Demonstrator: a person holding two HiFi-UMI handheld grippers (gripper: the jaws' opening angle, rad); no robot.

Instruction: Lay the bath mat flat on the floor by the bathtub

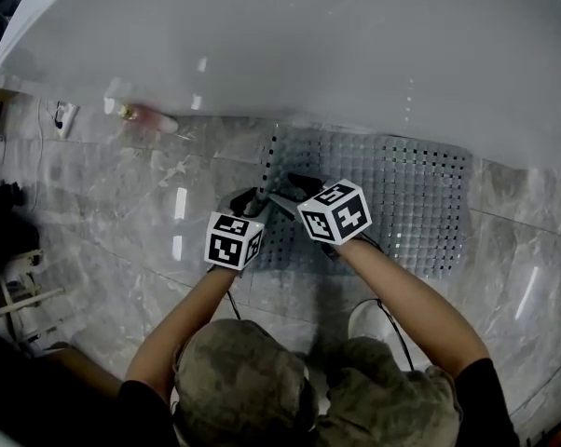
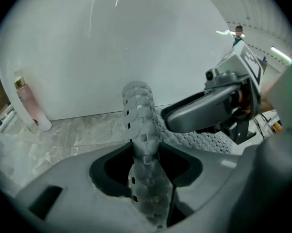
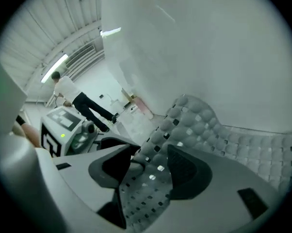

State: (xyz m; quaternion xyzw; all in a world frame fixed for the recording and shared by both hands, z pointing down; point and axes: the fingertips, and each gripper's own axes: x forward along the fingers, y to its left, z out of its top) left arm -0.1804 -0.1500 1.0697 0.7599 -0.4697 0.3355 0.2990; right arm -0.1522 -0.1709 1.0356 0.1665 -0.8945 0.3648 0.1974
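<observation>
Head view. White bathtub fills the upper half of the frame, with grey marble floor tiles below it. The grey translucent rubber bath mat with square holes lies on the tiles at centre right, close under the tub's curve. Most of it is down. Its left edge is lifted off the floor, where both my grippers meet.

My left gripper has its fingers closed part-way onto a narrow upright fold of the mat. In the left gripper view the fold stands straight up between the pads, pinched on both sides.

My right gripper is just beside the left. Its fingers stand wide, and the mat's bumpy edge is draped loosely through the gap. I don't see the pads pressing on it, so I count nothing as held on this side.

Risks, as I judge them:
- Only one grip is real. If I pull left now, the edge comes out crooked, or the right side slides free.
- The pinched fold is creased. If I let go here, it may flop over onto itself and stay doubled, not flat.
- The rubber underside could catch on the tile and bunch up.
- A pink bottle stands at upper left by the tub. A wide sweep of the mat could knock it over.
</observation>
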